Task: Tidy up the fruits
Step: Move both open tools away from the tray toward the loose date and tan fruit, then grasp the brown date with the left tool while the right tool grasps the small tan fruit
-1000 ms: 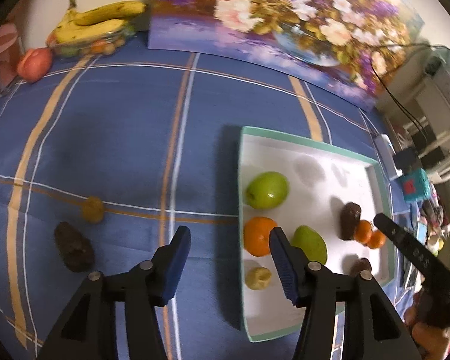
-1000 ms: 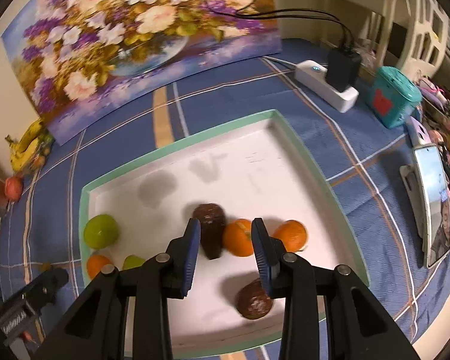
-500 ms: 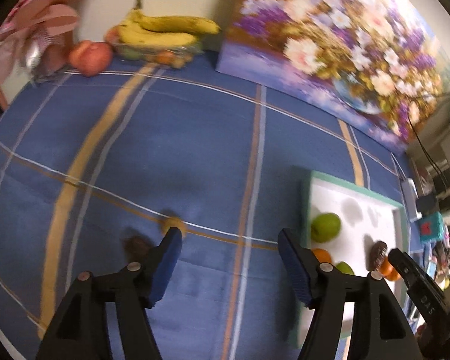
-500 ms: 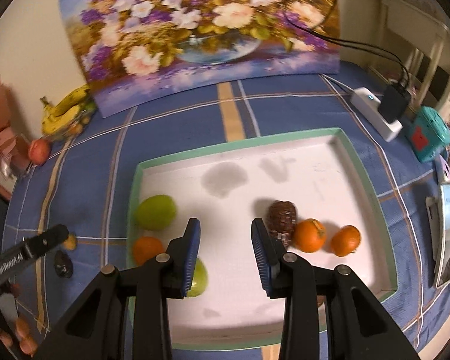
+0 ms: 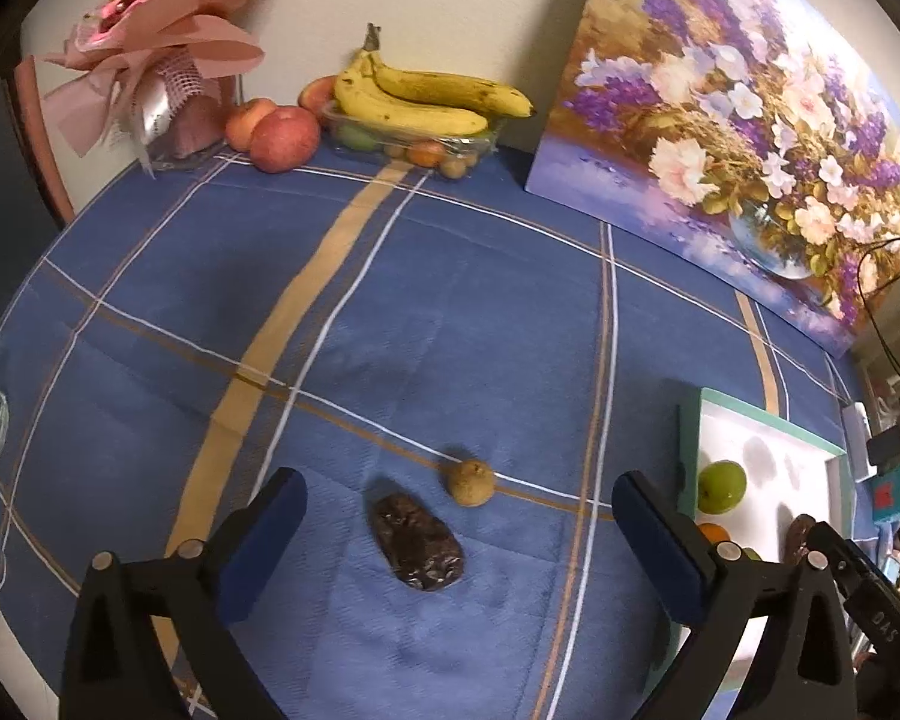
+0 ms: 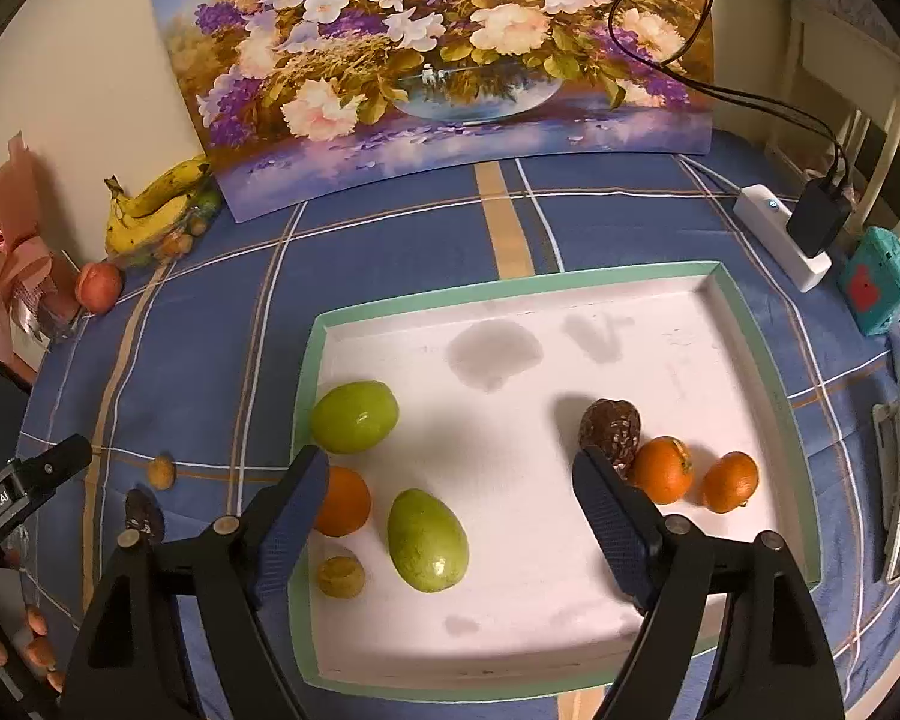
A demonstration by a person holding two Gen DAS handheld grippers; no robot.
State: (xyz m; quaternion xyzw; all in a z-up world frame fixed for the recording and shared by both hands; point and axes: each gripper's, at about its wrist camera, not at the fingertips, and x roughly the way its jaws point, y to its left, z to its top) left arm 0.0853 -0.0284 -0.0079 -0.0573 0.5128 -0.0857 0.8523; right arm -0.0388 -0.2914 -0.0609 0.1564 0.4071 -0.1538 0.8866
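Status of sorting: I count seven fruits already inside the white tray [image 6: 510, 288]. At its 9 o'clock side lie a round green fruit [image 6: 354, 417], an orange [image 6: 342, 501], a pear-shaped green fruit [image 6: 427, 540] and a small yellowish fruit [image 6: 341, 577]. Toward 3 o'clock sit a dark wrinkled fruit [image 6: 609, 432] and two small oranges [image 6: 662, 469], close together.

Remaining items: two pieces lie on the blue tablecloth [image 5: 450, 312], outside the tray and well off its 9 o'clock edge. These are a dark brown oblong fruit [image 5: 417, 540] and a small tan round fruit [image 5: 471, 483], just beside each other. I judge the task mostly done, with these two left to move.

Left gripper [image 5: 456, 540]: I hold it tilted steeply down over the cloth. Its jaws have just been opening and now stand wide and released. The dark oblong fruit lies on the cloth between the fingers in view, untouched by either pad; the tan fruit sits at its 1 o'clock.

Right gripper [image 6: 450, 516]: I hold it angled down over the tray. Its jaws have just been opening and are released, clamping nothing. The pear-shaped green fruit lies between the fingers in view, resting on the tray floor.

A banana bunch [image 5: 426, 99] and red apples [image 5: 282, 138] at the table's 12 o'clock edge look like background stock.
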